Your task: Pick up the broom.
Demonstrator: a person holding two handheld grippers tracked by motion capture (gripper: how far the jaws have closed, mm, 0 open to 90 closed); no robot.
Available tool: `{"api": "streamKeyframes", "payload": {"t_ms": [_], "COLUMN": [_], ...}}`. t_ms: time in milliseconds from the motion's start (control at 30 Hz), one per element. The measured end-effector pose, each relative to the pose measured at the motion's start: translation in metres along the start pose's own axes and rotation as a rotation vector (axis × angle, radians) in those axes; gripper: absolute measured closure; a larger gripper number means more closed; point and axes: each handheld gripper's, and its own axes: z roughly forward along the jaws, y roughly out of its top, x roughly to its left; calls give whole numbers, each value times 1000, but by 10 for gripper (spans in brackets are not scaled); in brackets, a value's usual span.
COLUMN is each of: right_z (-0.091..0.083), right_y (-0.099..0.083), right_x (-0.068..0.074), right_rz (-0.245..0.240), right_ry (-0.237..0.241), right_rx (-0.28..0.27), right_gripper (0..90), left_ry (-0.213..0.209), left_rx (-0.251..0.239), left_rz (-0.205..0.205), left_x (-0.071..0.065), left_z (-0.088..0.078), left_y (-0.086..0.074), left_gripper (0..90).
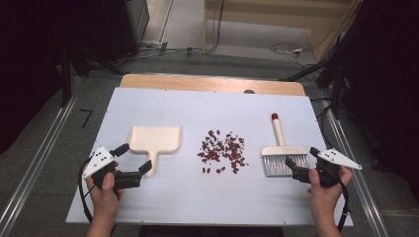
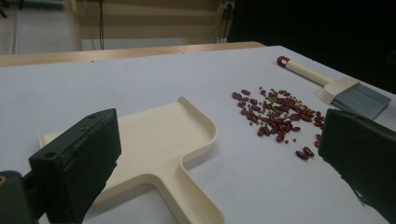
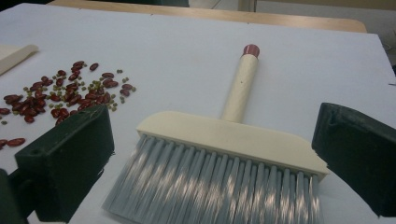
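Left gripper (image 1: 132, 158) open, empty, by dustpan (image 1: 154, 139) | right gripper (image 1: 302, 161) open, empty, at brush (image 1: 283, 153) | risk: careless sweeping scatters mid-desk beans (image 1: 222, 150) off the desk edge

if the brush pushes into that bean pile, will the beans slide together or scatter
The beans are loose, small and rounded, so they will likely roll and scatter on the smooth white table. The brush has long soft-looking bristles, so some may slip through.

No text, label, brand, number or sign is showing legibly anywhere in these pictures.
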Motion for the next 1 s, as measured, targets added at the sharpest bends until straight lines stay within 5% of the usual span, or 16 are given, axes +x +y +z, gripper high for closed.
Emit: {"api": "streamKeyframes", "payload": {"t_ms": [533, 767, 1000], "right_z": [3, 23, 52], "right_y": [41, 69, 88], "right_x": [5, 2, -6], "right_rz": [-61, -63, -57], "right_ry": [12, 30, -18], "right_rx": [25, 73, 167], "right_gripper": [0, 0, 0], "left_ry": [-8, -5, -18], "left_rx": [7, 5, 16], "left_rz": [13, 7, 8], "left_x": [-8, -7, -10], "left_z": [4, 3, 7], "left_y": [0, 0, -1], "left_gripper": [0, 0, 0]}}
